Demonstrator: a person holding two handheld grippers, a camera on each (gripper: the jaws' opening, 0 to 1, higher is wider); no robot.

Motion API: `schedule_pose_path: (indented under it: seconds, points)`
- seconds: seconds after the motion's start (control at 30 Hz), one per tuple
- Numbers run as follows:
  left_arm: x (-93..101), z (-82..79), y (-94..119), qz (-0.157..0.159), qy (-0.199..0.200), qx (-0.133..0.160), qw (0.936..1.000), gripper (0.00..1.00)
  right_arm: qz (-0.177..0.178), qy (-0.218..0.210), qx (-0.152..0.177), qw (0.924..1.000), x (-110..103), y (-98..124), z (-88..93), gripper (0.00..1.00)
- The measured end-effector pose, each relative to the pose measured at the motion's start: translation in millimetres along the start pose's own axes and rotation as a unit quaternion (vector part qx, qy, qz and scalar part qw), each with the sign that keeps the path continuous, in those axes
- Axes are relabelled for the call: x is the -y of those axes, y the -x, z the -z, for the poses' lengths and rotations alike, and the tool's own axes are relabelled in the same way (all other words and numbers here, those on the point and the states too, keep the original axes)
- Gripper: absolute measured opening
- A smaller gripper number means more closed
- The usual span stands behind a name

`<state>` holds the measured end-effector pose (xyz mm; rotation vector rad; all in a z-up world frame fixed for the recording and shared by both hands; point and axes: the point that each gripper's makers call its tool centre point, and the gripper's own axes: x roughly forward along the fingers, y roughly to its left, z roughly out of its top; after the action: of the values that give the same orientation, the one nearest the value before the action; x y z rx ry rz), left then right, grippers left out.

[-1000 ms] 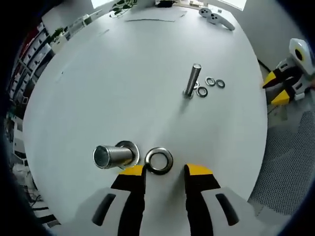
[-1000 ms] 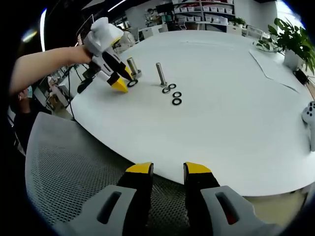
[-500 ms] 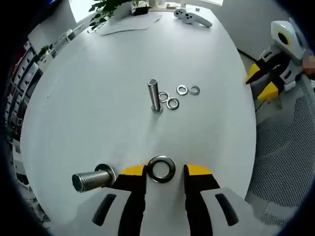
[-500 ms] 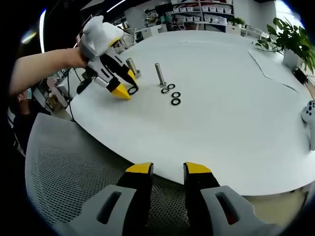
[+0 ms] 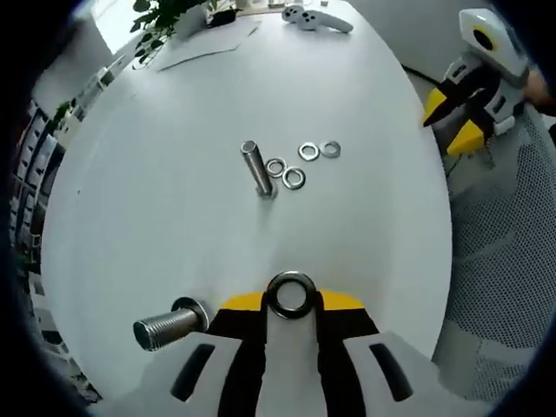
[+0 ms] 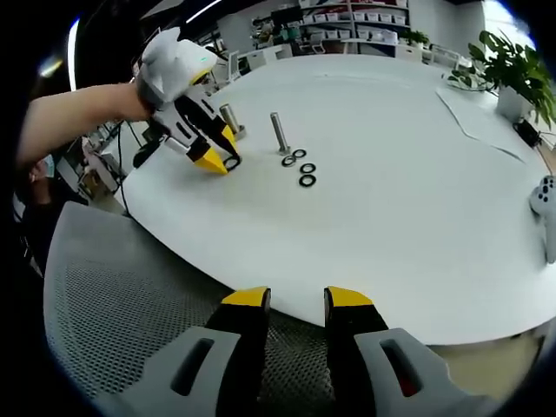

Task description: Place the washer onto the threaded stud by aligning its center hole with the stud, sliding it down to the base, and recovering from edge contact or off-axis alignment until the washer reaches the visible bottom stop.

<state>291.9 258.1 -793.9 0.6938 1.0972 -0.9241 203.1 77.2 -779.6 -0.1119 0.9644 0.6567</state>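
Observation:
My left gripper (image 5: 291,302) is shut on a large steel washer (image 5: 291,278), which lies flat on the white table (image 5: 174,130) between the yellow pads. A thick threaded stud (image 5: 167,328) with a flange at its base stands just left of the jaws. In the right gripper view, the left gripper (image 6: 215,159) holds the washer (image 6: 231,162) low on the table in front of the thick stud (image 6: 231,118). My right gripper (image 6: 295,300) is open with nothing between its fingers, hanging over a mesh chair off the table's edge.
A thin stud (image 5: 255,168) stands mid-table with several small washers (image 5: 294,179) beside it. A game controller (image 5: 318,17), paper and a plant (image 5: 161,12) lie at the far end. A grey mesh chair (image 6: 130,304) stands by the table's edge.
My left jaws have shut on the large washer, which earlier lay loose between them. The left view has swung, so the thick stud now sits lower left. The right gripper has stayed put.

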Motion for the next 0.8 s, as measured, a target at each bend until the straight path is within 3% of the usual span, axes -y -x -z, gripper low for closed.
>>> schedule_pose_path:
  seconds: [0.13, 0.27, 0.5, 0.63, 0.8]
  points:
    - [-6.5, 1.3, 2, -0.027, 0.0, 0.002, 0.9996, 0.18, 0.002, -0.002, 0.001, 1.0, 0, 0, 0.0, 0.28]
    - [-4.6, -1.8, 5, -0.022, 0.008, 0.01, 0.9997, 0.18, 0.002, -0.002, 0.0, 1.0, 1, 0, 0.1, 0.28]
    - [-18.3, -9.4, 26, -0.031, 0.032, 0.028, 0.9986, 0.18, 0.002, 0.0, -0.001, 1.0, 0, 0, 0.4, 0.28]
    - [-30.2, -8.8, 39, -0.041, 0.057, 0.04, 0.9967, 0.18, 0.001, 0.0, -0.001, 1.0, 0, 0, 0.4, 0.28]
    - [-41.5, -2.0, 46, -0.057, 0.06, 0.039, 0.9958, 0.18, 0.001, 0.001, -0.002, 1.0, 0, 0, 0.6, 0.28]
